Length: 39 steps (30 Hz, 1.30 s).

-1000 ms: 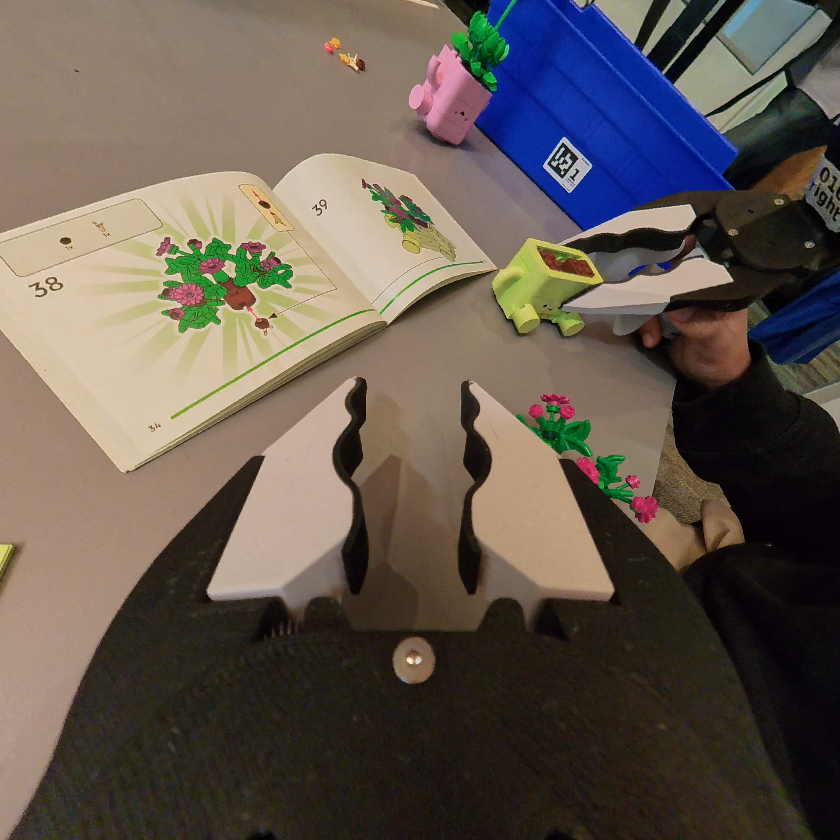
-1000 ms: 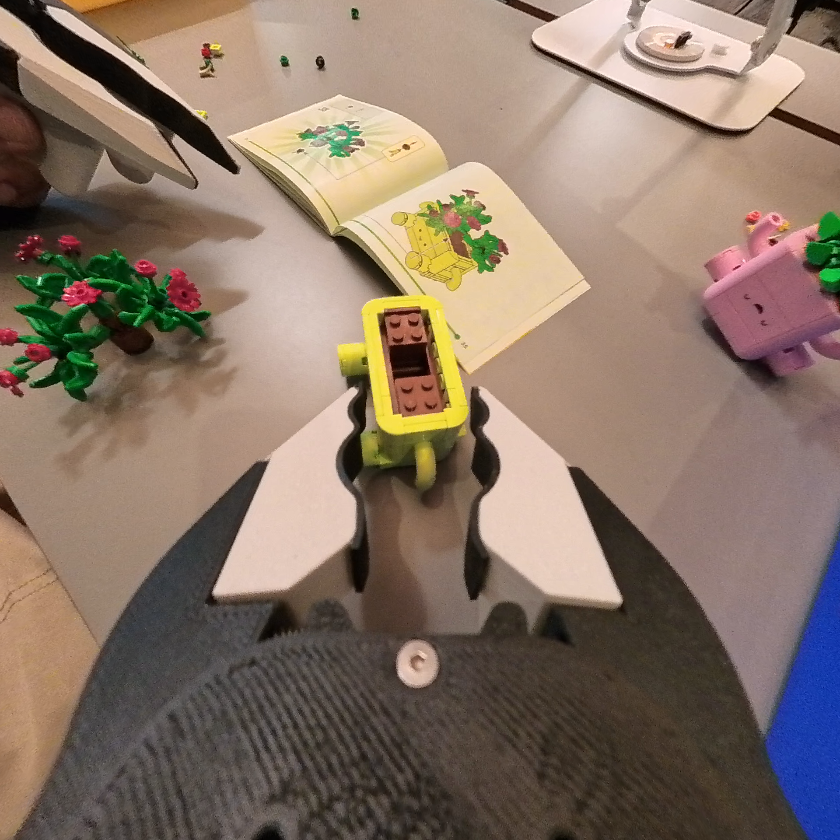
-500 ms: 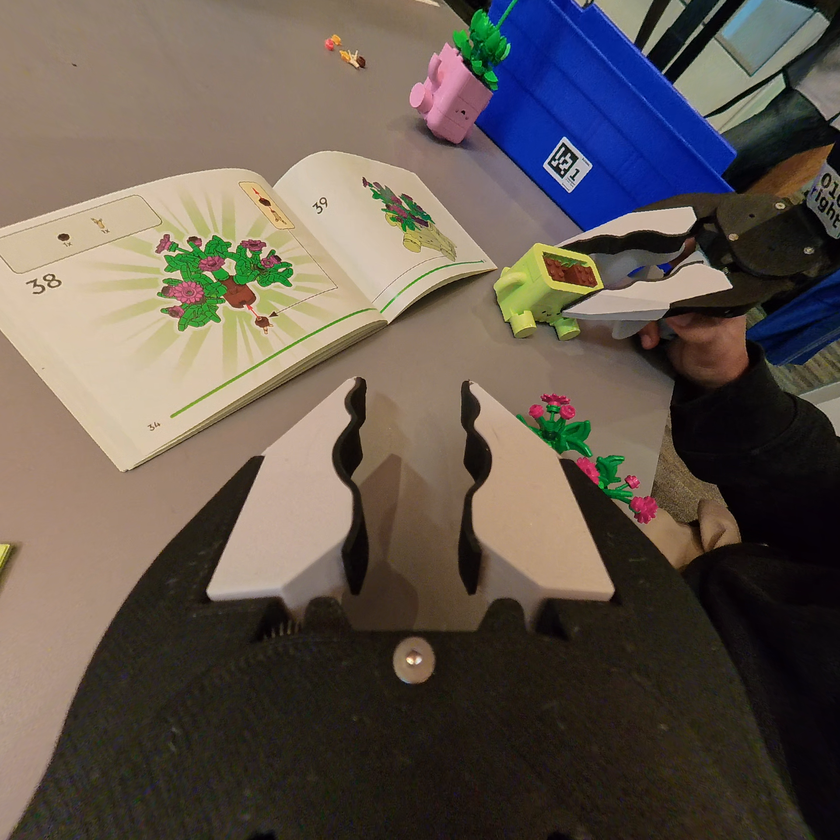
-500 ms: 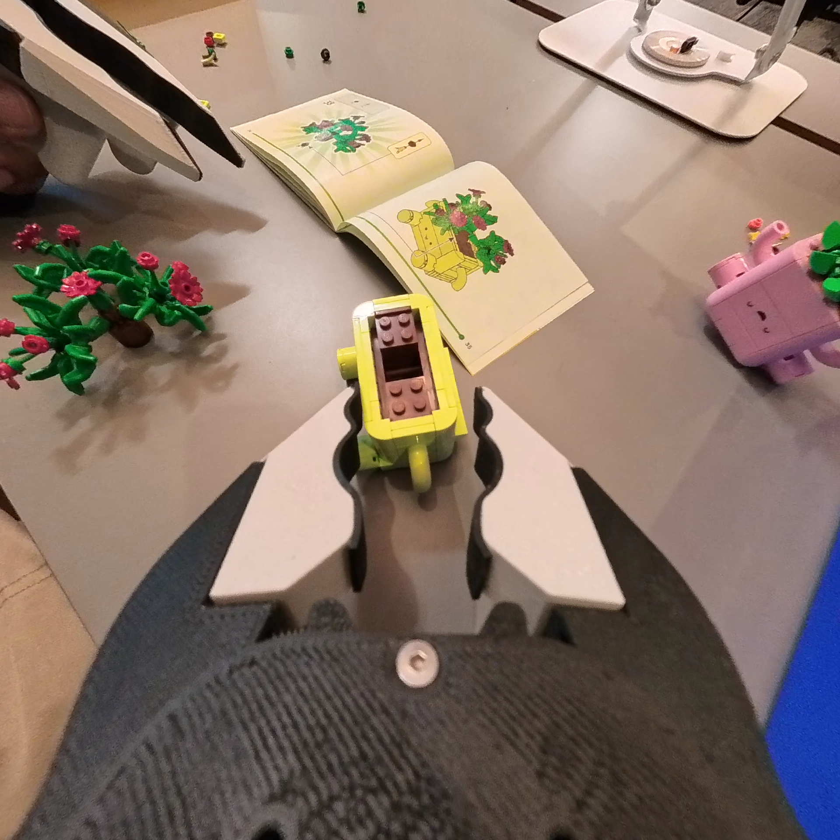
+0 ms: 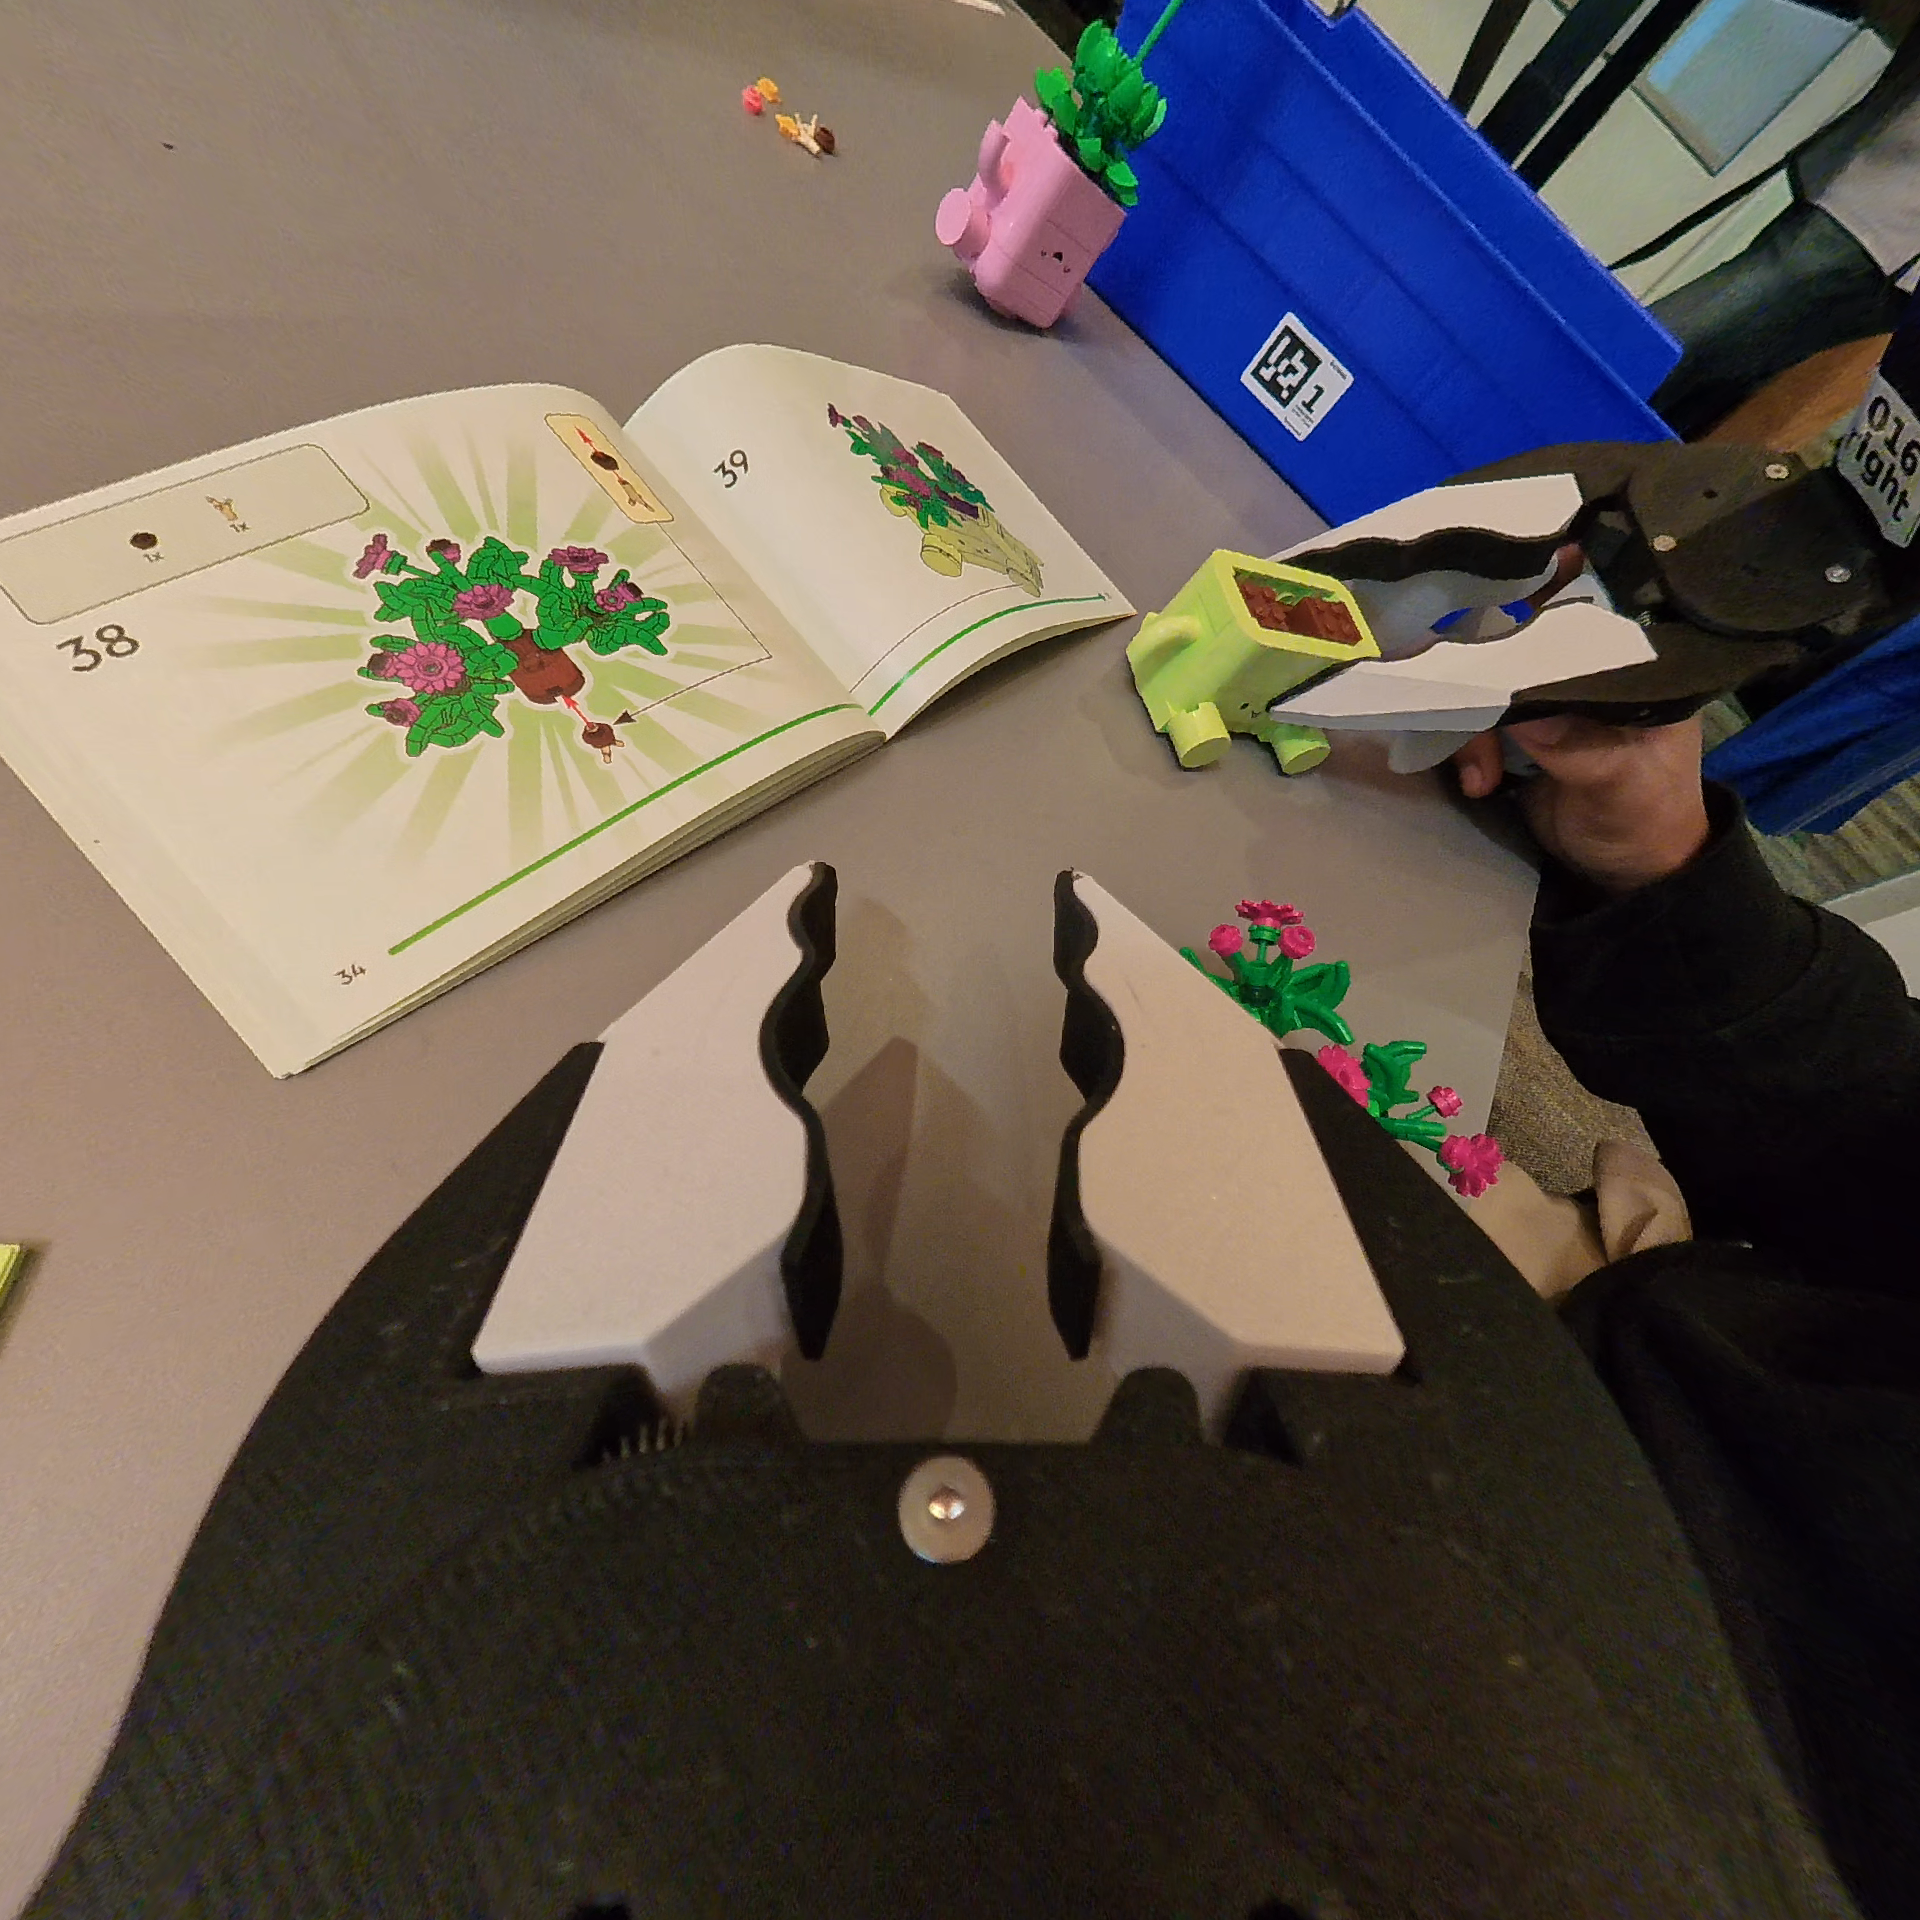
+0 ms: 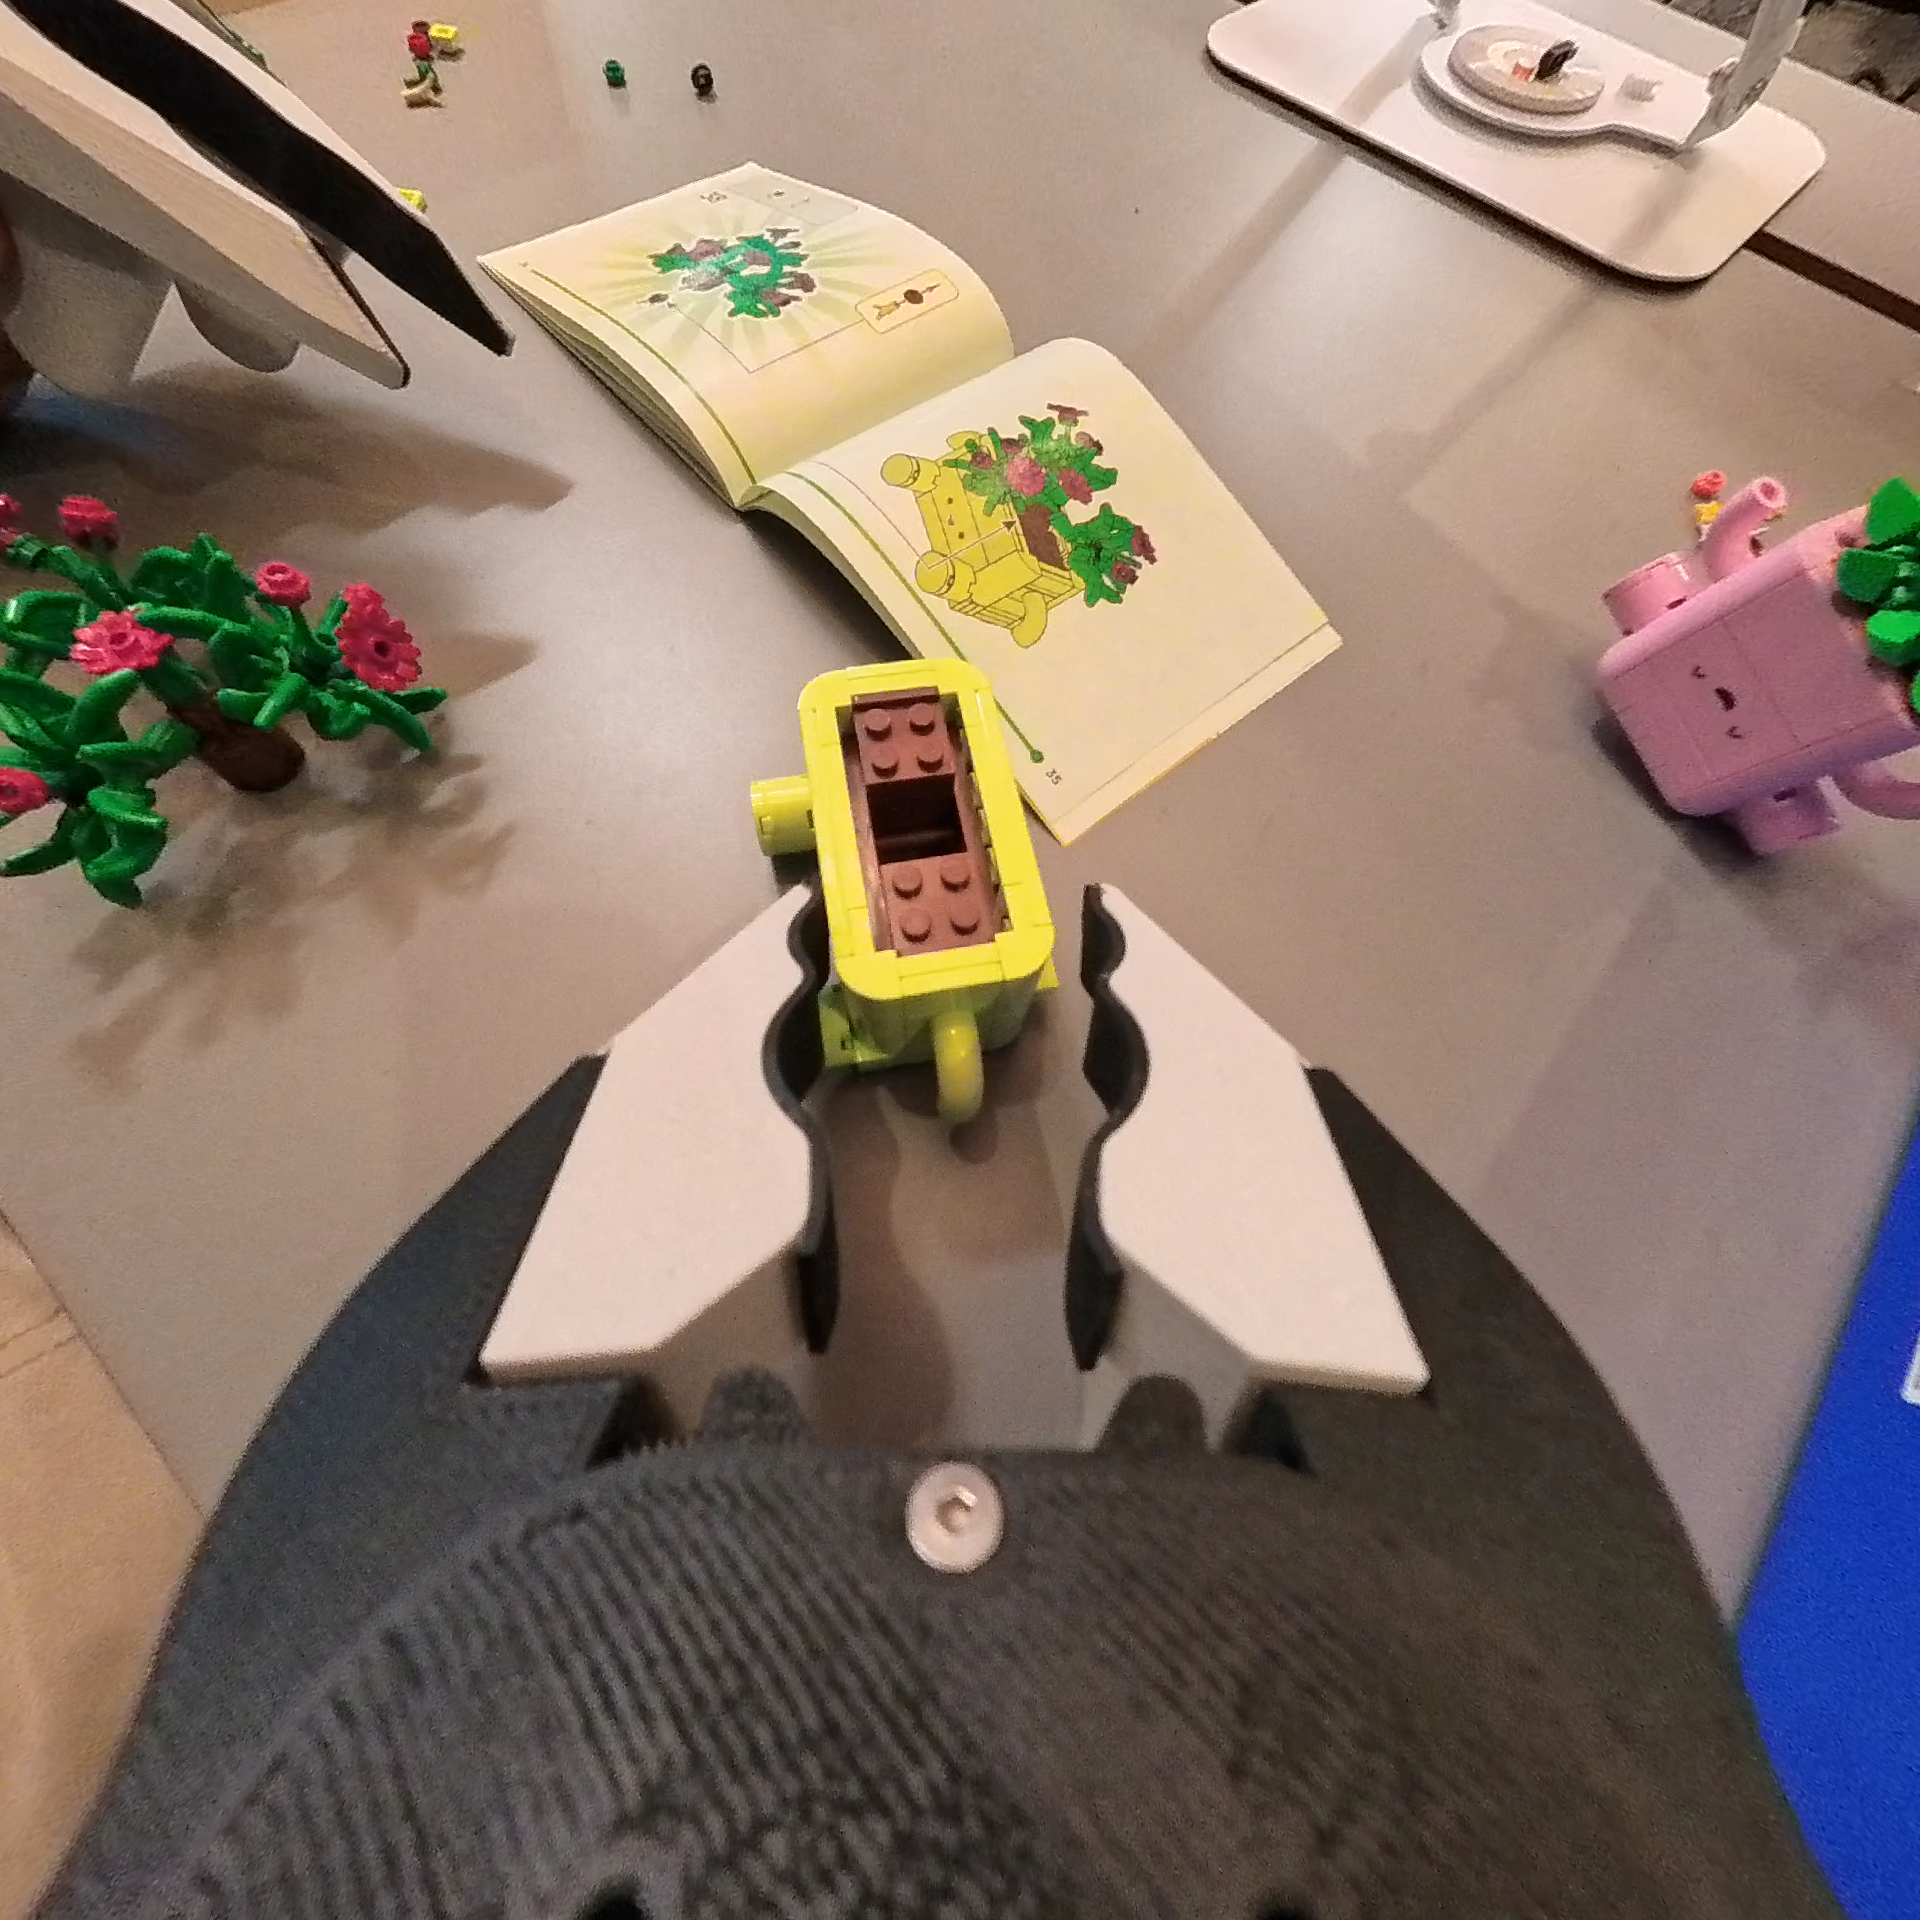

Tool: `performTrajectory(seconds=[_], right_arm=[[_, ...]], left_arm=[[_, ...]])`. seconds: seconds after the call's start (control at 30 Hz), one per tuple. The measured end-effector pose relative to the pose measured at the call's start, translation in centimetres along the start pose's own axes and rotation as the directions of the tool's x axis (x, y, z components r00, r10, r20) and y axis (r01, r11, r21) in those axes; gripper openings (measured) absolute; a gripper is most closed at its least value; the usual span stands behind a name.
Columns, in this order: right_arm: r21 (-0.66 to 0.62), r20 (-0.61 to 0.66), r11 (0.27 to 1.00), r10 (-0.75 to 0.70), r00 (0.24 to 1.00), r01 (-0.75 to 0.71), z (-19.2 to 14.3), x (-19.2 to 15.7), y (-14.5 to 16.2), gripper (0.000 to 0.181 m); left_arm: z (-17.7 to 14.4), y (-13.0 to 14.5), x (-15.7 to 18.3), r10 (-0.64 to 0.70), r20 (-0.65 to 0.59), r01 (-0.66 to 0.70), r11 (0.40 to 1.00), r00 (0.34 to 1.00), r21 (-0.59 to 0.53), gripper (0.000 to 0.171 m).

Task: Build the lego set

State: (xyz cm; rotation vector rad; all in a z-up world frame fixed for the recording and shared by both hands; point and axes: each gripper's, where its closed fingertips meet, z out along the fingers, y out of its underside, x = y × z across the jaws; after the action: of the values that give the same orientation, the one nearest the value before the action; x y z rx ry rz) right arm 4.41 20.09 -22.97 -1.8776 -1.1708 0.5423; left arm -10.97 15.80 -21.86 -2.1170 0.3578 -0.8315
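A lime-green lego pot with brown bricks in its top stands on the grey table. My right gripper is open, and its fingertips flank the pot's near end with a gap on the right side. The pot and the right gripper also show in the left wrist view. A green lego plant with pink flowers lies on the table to the left of the pot. My left gripper is open and empty, and hovers just beside the plant.
An open instruction booklet lies in the middle of the table. A pink lego pot with green leaves stands by a blue bin. Small loose pieces and a white tray are at the far side.
The lime pot has turned slightly between the right gripper's fingers. The left gripper has not moved.
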Motion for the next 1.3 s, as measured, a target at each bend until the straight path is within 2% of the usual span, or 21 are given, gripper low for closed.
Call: performTrajectory(seconds=[0.6, 1.3], right_arm=[[-0.018, -0.035, 1.000, -0.008, 0.999, 0.007, 0.18, 0.35, 0.20, 0.048], [-0.005, -0.019, 0.998, -0.066, 0.998, 0.066, 0.13, -0.48, -0.02, 0.046]], left_arm=[[-0.04, 0.03, -0.01, -0.004, 0.000, 0.004, 1.000, 1.000, -0.003, 0.041], [0.02, 0.08, -0.02, -0.005, -0.001, 0.005, 1.000, 1.000, -0.005, 0.041]])
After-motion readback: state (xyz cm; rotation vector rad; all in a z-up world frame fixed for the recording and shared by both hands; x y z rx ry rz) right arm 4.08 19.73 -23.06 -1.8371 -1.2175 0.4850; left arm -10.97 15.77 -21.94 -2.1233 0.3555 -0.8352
